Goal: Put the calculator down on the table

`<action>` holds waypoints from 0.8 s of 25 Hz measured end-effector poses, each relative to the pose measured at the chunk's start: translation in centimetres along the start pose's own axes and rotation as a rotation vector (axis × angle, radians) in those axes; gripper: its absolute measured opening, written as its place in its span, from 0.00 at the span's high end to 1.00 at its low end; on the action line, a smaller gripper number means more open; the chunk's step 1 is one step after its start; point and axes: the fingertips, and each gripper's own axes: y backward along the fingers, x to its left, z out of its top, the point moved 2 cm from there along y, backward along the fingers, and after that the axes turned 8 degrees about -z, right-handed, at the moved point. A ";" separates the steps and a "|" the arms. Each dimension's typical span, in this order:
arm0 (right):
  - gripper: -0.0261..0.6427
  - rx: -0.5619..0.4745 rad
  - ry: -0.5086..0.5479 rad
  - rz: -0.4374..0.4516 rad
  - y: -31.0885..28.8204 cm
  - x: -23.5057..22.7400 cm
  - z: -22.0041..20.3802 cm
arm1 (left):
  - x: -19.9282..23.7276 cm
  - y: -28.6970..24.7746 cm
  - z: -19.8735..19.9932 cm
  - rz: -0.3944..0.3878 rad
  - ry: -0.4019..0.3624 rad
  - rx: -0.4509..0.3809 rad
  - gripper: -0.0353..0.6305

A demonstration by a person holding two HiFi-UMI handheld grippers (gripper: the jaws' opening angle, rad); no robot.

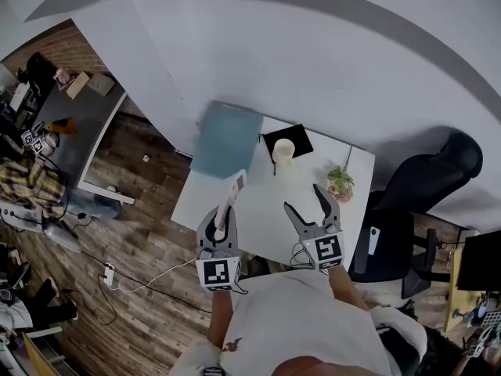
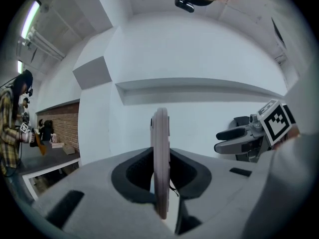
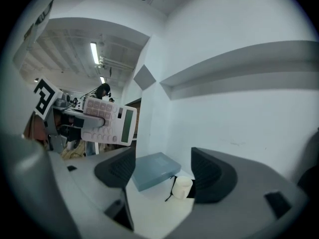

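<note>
Calculator: pale grey rectangular push-button calculator point(image 1: 233, 197), clamped at its keypad end and standing on edge, its display end pointing away from the person. It is held in the air over the near left part of the table, clear of the top.
Left gripper: grey two-jaw gripper point(image 1: 222, 222) with a marker cube, jaws closed tight on the calculator's two flat faces. In the left gripper view the calculator shows edge-on between the pads.
Right gripper: matching grey gripper point(image 1: 307, 202) just right of the left one, jaws spread apart with nothing between them. Its own view shows the calculator's keys and display off to the left.
Table: white rectangular table point(image 1: 266, 198) set against a white wall.
Box: flat blue-grey rectangular box point(image 1: 227, 138) at the far left corner of the table.
Cup: small cream cylindrical cup point(image 1: 283, 150) standing on a black square mat point(image 1: 297, 138), right of the box and near the far edge.
Plant: small green potted plant point(image 1: 340, 183) near the table's right edge.
Chair: black office chair point(image 1: 423, 186) just right of the table.
Floor: dark wooden planks point(image 1: 149, 233), with a white power strip point(image 1: 109, 273) lying to the left.
Desk: grey desk point(image 1: 78, 128) far left, well apart from the table.
</note>
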 end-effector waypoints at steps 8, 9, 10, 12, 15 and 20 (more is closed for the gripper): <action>0.44 0.027 -0.011 -0.117 -0.5 -0.3 -0.3 | 1.4 -2.5 0.0 -0.119 -0.005 -0.005 0.86; 0.44 0.032 -0.011 -0.130 -0.6 -0.3 -0.2 | 1.5 -2.9 0.0 -0.132 0.002 -0.003 0.86; 0.44 0.037 -0.011 -0.143 -0.6 -0.4 -0.2 | 1.6 -3.2 0.0 -0.144 0.006 -0.003 0.86; 0.44 0.046 -0.010 -0.168 -0.6 -0.6 -0.4 | 1.8 -3.9 -0.4 -0.172 -0.002 -0.006 0.86; 0.44 0.060 -0.006 -0.204 -0.4 -0.7 -1.0 | 1.8 -4.6 -1.0 -0.210 0.001 -0.008 0.86; 0.44 0.087 0.003 -0.244 -0.5 -0.7 -1.3 | 1.8 -5.6 -1.9 -0.256 0.022 -0.008 0.86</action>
